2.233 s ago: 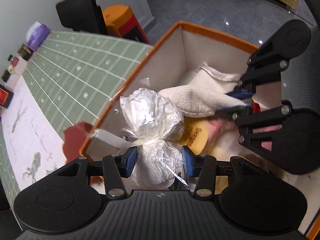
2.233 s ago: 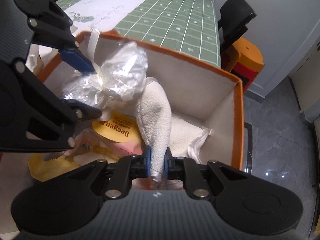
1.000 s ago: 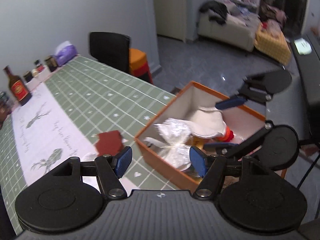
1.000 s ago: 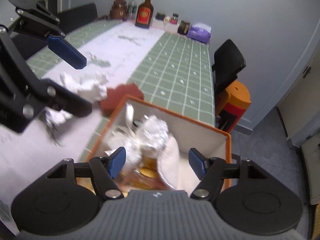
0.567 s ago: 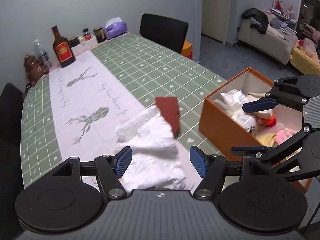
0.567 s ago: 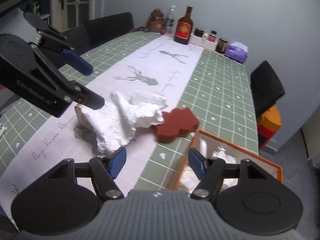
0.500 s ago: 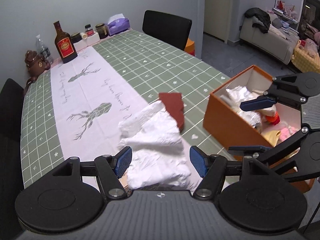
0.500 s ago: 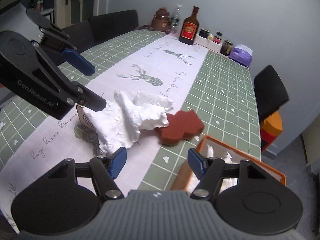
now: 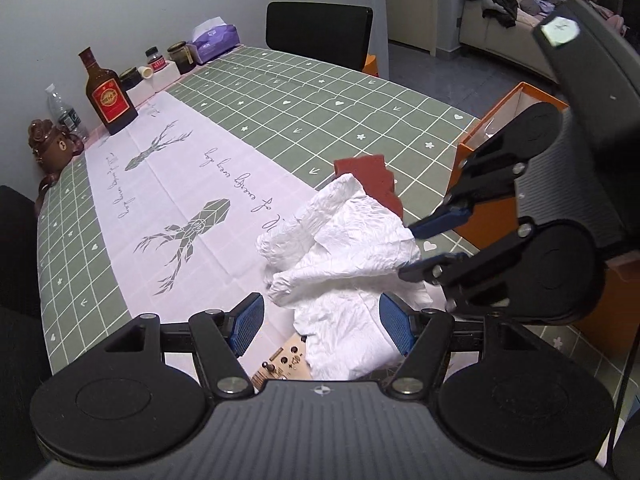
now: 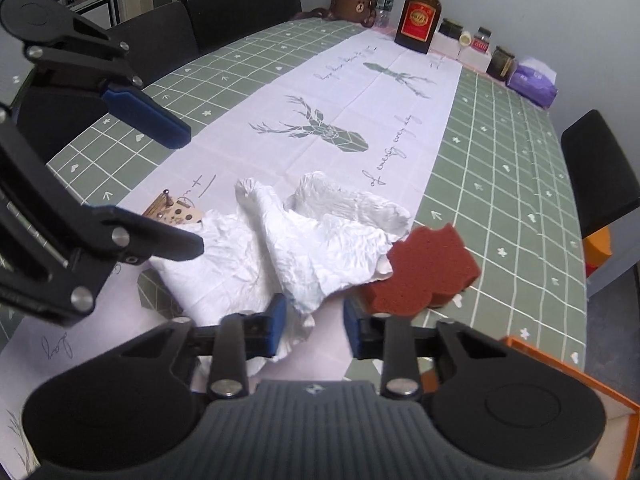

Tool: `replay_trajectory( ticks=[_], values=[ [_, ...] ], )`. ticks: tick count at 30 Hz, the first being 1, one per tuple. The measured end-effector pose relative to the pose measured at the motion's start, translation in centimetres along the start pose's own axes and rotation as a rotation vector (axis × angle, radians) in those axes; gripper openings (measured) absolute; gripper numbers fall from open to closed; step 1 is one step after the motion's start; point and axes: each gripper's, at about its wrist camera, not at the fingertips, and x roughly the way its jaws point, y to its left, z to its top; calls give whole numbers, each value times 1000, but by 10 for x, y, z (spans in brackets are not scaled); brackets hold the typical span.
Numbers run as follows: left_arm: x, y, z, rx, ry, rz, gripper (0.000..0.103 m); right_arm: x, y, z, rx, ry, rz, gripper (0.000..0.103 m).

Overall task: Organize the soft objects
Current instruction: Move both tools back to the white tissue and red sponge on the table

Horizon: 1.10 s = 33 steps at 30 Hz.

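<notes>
A crumpled white cloth [image 9: 344, 248] lies on the table runner and also shows in the right wrist view [image 10: 304, 236]. A dark red sponge [image 9: 370, 178] lies against its far side and shows in the right wrist view [image 10: 424, 268]. My left gripper [image 9: 320, 324] is open, its jaws either side of the cloth's near edge. My right gripper [image 10: 314, 322] is open, low over a corner of the cloth, and shows from the side in the left wrist view [image 9: 436, 240]. The orange box [image 9: 492, 184] stands at the table's right end.
A small wooden board with holes [image 10: 174, 214] lies partly under the cloth. At the table's far end stand a brown bottle [image 9: 110, 98], jars [image 9: 178, 56], a purple tissue pack [image 9: 212, 40] and a bear figure [image 9: 50, 144]. Black chairs [image 9: 320, 34] surround the table.
Both grippers let go of the bag and the towel in the box, opened, pulled back over the table and came down at the white cloth. The right jaws have narrowed.
</notes>
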Motion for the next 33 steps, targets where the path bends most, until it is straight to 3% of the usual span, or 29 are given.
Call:
replay_trajectory(
  ticks=[4,9,15,21,24,26,33],
  values=[
    [8,4,5,37,-17,-12,78,-2,-7,19,-16,-23,23,4],
    [18,4,16,90,-42,-11,78,-12,-25,53,-15,-76,-34,4],
    [41,-4,36,155,-56,19,81,16,-53,72,21,-40,-99,4],
    [82,-15,49,214,7,-8,81,47,-67,66,62,27,-37,5],
    [99,-16,51,208,38,-33,81,49,-74,62,56,41,-39,9],
    [108,-16,51,200,55,-56,81,45,-79,61,59,44,-39,24],
    [139,-14,52,186,157,-93,81,37,-93,54,46,56,-66,49]
  ],
)
